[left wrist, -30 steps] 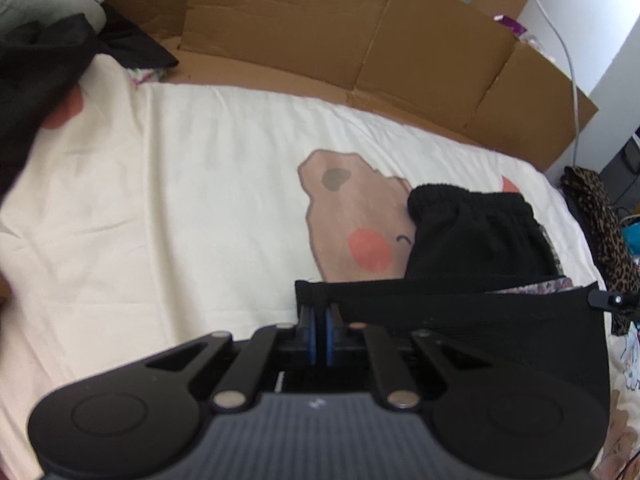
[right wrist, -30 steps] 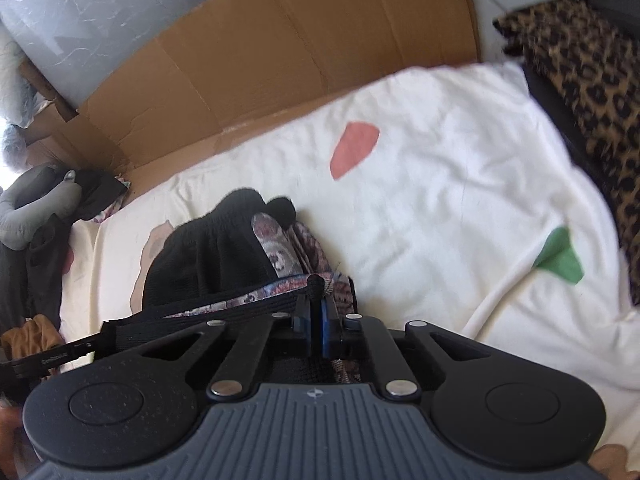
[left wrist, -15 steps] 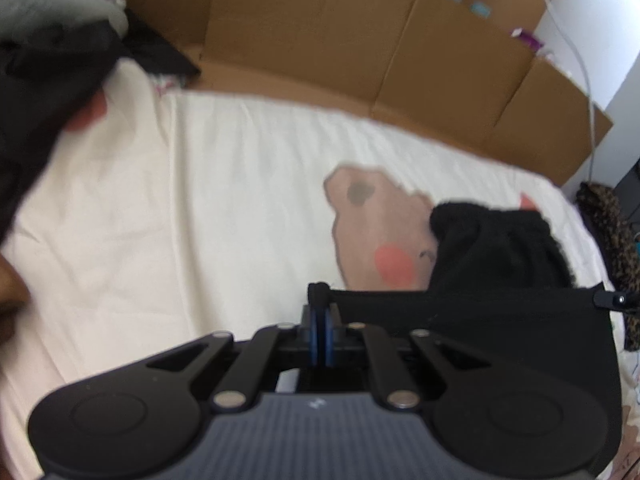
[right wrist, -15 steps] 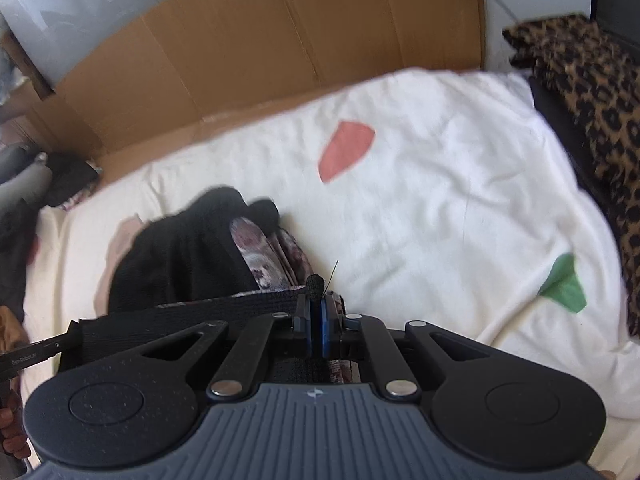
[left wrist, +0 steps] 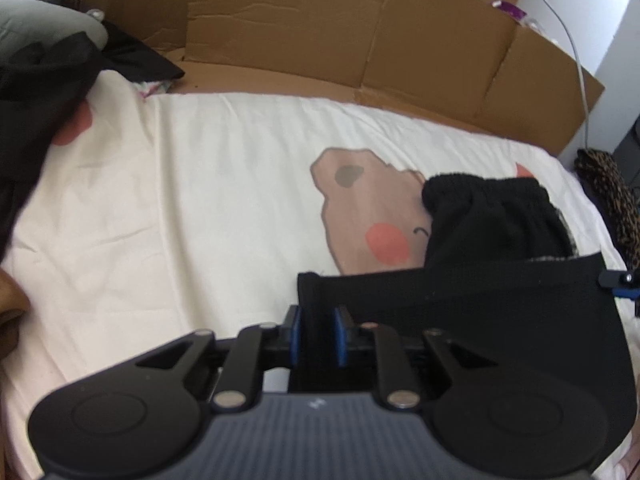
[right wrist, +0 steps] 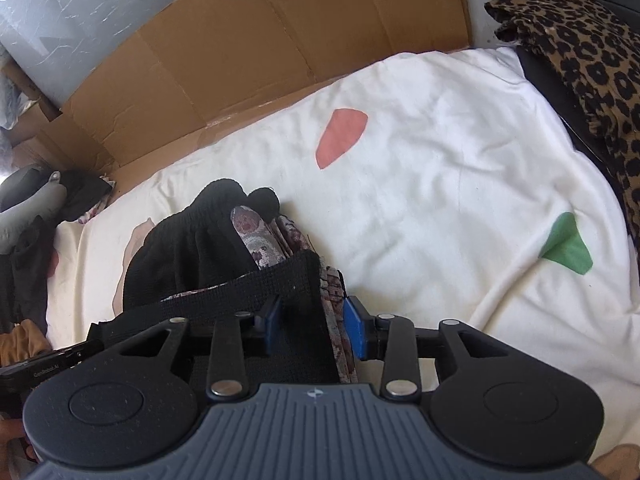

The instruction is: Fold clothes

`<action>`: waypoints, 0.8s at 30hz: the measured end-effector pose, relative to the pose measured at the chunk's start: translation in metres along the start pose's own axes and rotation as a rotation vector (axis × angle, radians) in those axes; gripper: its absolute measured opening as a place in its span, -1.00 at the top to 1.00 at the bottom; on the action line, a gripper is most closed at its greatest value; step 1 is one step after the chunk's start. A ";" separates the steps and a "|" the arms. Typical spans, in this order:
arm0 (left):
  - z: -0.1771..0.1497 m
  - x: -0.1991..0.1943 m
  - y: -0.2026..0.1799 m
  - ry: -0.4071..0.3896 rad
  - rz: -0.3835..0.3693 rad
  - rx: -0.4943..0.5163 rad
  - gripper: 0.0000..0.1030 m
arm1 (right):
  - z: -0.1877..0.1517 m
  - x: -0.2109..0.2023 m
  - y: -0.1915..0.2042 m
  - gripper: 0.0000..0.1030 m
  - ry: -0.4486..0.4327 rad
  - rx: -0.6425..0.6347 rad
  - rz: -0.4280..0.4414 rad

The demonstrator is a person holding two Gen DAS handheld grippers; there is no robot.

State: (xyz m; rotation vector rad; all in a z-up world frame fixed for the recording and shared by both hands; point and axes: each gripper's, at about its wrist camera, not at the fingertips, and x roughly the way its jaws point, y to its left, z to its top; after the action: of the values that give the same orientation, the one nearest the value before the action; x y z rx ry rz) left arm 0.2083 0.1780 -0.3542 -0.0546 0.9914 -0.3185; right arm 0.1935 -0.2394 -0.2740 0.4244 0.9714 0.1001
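A black knit garment (left wrist: 492, 224) with a patterned lining lies on the white bed sheet (left wrist: 208, 184). Its folded black hem (left wrist: 460, 292) stretches between both grippers. My left gripper (left wrist: 316, 334) is open, its blue pads apart around the hem's left corner. My right gripper (right wrist: 312, 326) is open too, with the hem's right corner (right wrist: 296, 276) and patterned lining (right wrist: 260, 246) between its spread pads. The right gripper's tip also shows at the right edge of the left wrist view (left wrist: 618, 280).
Flattened cardboard (left wrist: 360, 40) walls the bed's far side. A heap of dark clothes (left wrist: 36, 92) lies at the left. A leopard-print cloth (right wrist: 580, 40) lies along the right edge. The sheet has bear (left wrist: 360, 208), pink (right wrist: 340, 136) and green (right wrist: 566, 246) prints.
Both grippers were shut on the black hem and have now opened; the pads stand apart with the fabric loose between them. The hem has settled lower over the garment.
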 end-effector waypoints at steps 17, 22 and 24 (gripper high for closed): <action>0.005 0.014 -0.010 0.006 0.108 0.073 0.38 | 0.006 0.023 0.002 0.02 0.061 0.001 -0.048; 0.007 0.020 -0.011 0.024 0.105 0.088 0.39 | 0.003 0.037 -0.001 0.02 0.092 0.002 -0.030; 0.008 0.021 -0.013 0.029 0.105 0.092 0.40 | 0.001 0.041 -0.002 0.02 0.093 0.000 -0.025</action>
State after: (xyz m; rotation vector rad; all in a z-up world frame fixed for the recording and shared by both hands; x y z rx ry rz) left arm 0.2225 0.1592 -0.3650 0.0859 1.0029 -0.2690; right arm 0.2173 -0.2302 -0.3057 0.4102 1.0679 0.0984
